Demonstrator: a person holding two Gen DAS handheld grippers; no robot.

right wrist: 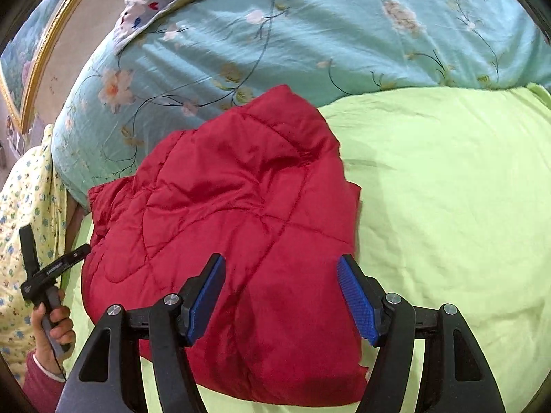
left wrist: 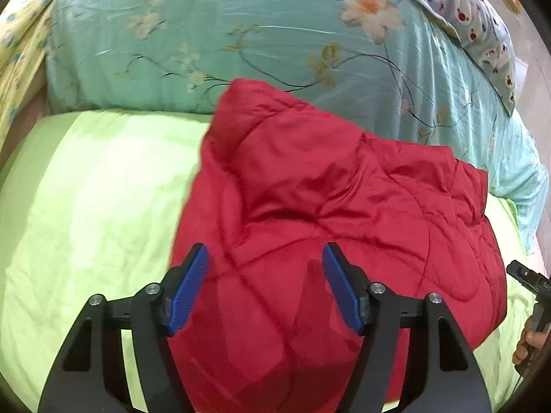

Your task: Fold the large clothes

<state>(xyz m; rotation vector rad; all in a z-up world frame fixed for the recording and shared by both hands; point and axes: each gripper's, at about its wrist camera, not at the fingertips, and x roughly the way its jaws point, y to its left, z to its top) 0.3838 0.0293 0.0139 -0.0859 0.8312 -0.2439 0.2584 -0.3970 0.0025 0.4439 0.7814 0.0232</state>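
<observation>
The left gripper [left wrist: 265,285] has its 2 blue ribbed pads [left wrist: 187,289] spread apart, with nothing pinched between them; the cloth seen through the gap lies below. The right gripper [right wrist: 287,297] is the same: its 2 blue textured pads [right wrist: 356,304] stand wide apart above the garment without pressing on it.

Under both grippers lies the red quilted padded jacket [left wrist: 330,203], folded into a rough, puffy block with stitched seams crossing its surface. It rests on a light green bed sheet [left wrist: 89,199], and its far corner reaches up against a teal floral quilt [left wrist: 213,31] bunched along the back of the bed.

In the right wrist view, the left hand [right wrist: 56,323] grips the black handle of its gripper at the jacket's left edge, with a dark pink sleeve [right wrist: 41,382] at the wrist. In the left wrist view, fingers of the right hand [left wrist: 530,340] show at the right edge.

A pale pillow with red and blue spots [left wrist: 475,24] lies on the quilt, and a yellow patterned cloth [right wrist: 24,227] hangs at the bed's side. A gold-framed picture [right wrist: 38,65] stands beyond the bed.
</observation>
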